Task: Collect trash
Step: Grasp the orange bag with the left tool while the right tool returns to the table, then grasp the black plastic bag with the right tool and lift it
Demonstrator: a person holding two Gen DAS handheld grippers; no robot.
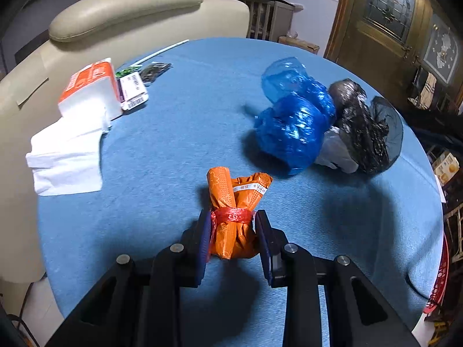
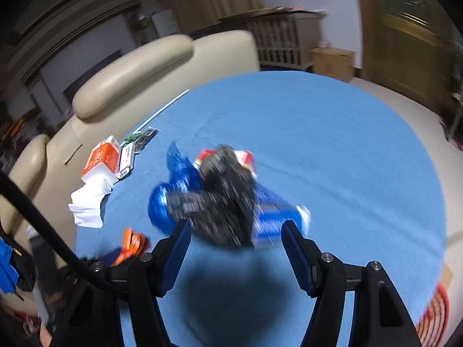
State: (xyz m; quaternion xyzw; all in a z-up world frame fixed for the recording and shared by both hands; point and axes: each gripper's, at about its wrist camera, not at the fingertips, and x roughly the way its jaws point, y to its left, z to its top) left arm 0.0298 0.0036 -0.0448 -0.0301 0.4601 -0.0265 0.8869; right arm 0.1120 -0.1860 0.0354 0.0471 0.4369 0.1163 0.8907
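Observation:
An orange bundle (image 1: 235, 217) tied with a red band lies on the blue table (image 1: 179, 133). My left gripper (image 1: 233, 217) is shut on it, one pad against each side at the band. It shows blurred in the right wrist view (image 2: 133, 243). A heap of blue plastic bags (image 1: 292, 118) and a black bag (image 1: 364, 127) lies to the far right. In the right wrist view my right gripper (image 2: 235, 228) is open, just in front of that blurred heap (image 2: 220, 199), apart from it.
A tissue pack (image 1: 91, 86) with loose white tissues (image 1: 68, 156), flat packets (image 1: 133, 91) and a white stick (image 1: 162, 50) lie at the left back. A beige armchair (image 1: 127, 11) stands behind the table. A red basket (image 1: 439, 283) sits off the right edge.

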